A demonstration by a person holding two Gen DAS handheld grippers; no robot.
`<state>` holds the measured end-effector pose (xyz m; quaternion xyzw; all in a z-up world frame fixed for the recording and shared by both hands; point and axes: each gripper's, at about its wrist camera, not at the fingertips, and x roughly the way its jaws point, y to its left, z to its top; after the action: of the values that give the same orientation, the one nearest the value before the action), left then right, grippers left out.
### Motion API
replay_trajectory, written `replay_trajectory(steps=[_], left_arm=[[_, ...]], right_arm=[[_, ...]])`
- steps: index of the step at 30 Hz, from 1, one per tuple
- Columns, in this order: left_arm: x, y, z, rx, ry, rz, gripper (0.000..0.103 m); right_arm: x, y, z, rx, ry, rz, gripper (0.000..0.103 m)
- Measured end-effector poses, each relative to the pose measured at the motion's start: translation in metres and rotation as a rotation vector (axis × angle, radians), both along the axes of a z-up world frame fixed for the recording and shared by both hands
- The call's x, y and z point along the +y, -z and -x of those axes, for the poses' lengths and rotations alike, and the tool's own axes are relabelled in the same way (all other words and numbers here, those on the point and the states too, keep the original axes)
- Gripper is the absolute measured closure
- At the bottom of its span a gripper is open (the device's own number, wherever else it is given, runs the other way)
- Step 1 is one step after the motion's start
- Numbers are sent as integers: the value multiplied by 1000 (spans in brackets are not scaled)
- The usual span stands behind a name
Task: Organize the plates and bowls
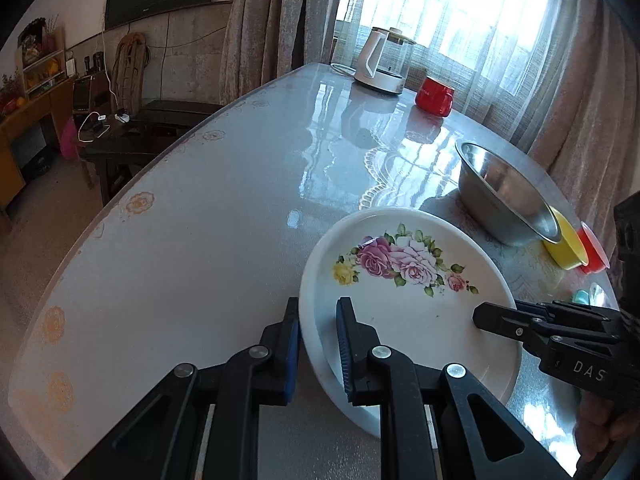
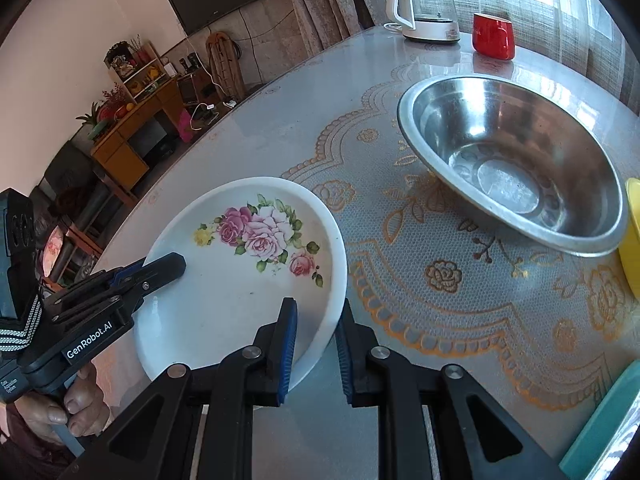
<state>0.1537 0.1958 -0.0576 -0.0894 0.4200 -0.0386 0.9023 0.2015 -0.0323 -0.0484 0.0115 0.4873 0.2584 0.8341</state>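
Currently both claws clamped on white round flower-print plate (image 1: pixel 404 304): left claw (image 1: pixel 318 344) at its 9 o'clock rim, right claw (image 2: pixel 316 346) at 3 o'clock; steel bowl (image 2: pixel 516 160) beyond.

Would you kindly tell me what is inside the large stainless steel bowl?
Nothing shows inside the large stainless steel bowl: the right wrist view shows its bare shiny bottom with reflections. A yellow bowl sits against its outer rim. What lies under it stays covered.

Plate (image 2: pixel 240 280) on table (image 2: pixel 400 320), bowl (image 2: pixel 516 160) behind-right, kettle (image 2: pixel 424 4) far back
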Motion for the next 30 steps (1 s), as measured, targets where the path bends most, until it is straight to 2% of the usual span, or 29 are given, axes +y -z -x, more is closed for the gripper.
replay_trajectory(steps=[7,12,21,25,30], left_arm=[[-9,2,12,1,-7,34,84],[-15,2,27,-21,-10,16,84],[-21,1,54,-23,0,83,85],[-24,-5,62,-51,12,94,85],[-33,-11,70,-65,37,89,85]], right_arm=[[-23,3,19,8,-6,-54,81],[-22,1,30,-14,6,-25,82],[-32,-2,48,-9,13,-49,83],[-43,-4,53,2,2,-79,83],[-56,-10,63,-33,13,-84,83]])
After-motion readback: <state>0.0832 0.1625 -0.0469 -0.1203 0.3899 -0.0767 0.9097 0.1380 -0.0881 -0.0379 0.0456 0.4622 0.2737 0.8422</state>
